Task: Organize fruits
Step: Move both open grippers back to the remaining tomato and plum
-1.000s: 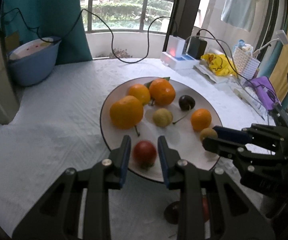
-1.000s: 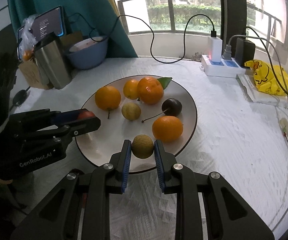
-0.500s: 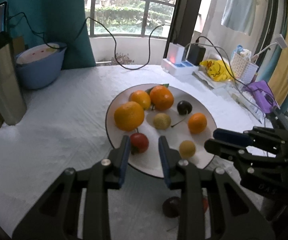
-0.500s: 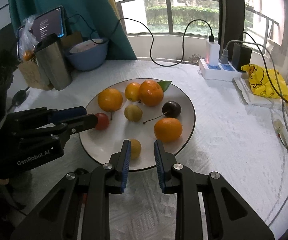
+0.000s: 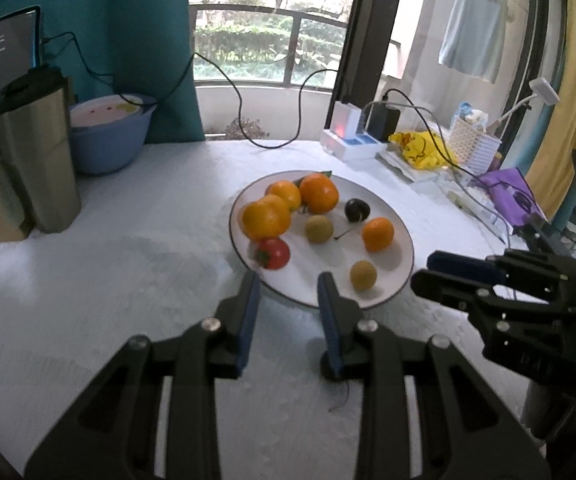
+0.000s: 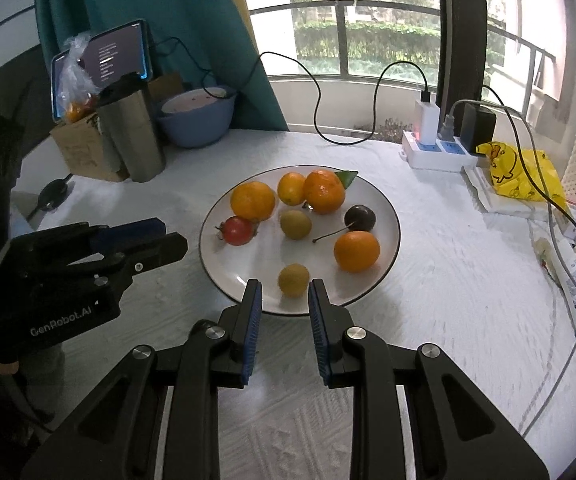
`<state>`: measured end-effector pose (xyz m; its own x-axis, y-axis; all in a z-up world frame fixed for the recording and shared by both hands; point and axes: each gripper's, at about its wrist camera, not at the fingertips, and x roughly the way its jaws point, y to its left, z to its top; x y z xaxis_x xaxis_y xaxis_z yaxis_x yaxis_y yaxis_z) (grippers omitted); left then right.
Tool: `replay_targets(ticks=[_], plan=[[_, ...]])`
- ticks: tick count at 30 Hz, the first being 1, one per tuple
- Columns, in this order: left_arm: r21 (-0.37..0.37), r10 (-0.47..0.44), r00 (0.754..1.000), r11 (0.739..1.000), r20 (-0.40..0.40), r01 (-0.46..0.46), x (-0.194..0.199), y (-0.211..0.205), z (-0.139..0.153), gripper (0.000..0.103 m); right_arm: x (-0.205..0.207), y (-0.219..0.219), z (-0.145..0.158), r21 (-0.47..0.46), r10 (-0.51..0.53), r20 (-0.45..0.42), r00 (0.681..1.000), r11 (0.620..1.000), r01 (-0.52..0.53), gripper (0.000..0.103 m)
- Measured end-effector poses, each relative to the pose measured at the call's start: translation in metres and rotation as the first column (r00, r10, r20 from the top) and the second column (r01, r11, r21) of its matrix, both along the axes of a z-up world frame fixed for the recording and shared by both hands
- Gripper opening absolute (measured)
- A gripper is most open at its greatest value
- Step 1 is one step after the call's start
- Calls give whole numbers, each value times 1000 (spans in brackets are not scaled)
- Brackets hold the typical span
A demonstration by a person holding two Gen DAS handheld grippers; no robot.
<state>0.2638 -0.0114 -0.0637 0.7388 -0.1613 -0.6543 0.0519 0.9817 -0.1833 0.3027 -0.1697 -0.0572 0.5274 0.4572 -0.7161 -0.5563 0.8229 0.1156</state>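
We hold both grippers just short of the round white plate with the thin dark rim, which sits mid-table on the white textured cloth and carries the fruit. Our left gripper and right gripper each have their blue-padded jaws drawn to their narrowest gap and pinch nothing; the small yellow-green round fruit lies on the plate just beyond the right one's tips, the small red tomato-like fruit just beyond the left one's. Behind these lie several orange citrus fruits, another yellow-green fruit and a dark cherry with a long stem. We judge all of these light and rounded, so they will likely roll on the smooth glaze. The red fruit and cherry look soft-skinned and want a gentle squeeze across the widest part; the oranges look firmer but wide, needing fully spread jaws. A dark stemmed fruit seems to lie off the plate beneath our left jaws, mostly hidden.
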Motion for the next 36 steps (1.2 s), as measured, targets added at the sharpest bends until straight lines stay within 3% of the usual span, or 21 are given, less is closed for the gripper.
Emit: replay_targets(ticks=[12, 30, 36], plan=[[25, -7, 1000, 1000, -7, 7, -32, 3, 1, 32, -27, 4, 2, 18, -8, -1, 1000, 1000, 8, 26], [-24, 7, 999, 1000, -50, -9, -58, 2, -24, 37, -47, 12, -33, 9, 17, -89, 996, 1000, -16, 30], [-28, 13, 998, 1000, -55, -15, -57, 4, -27, 38, -42, 16, -42, 19, 20, -119, 993, 1000, -17, 41]])
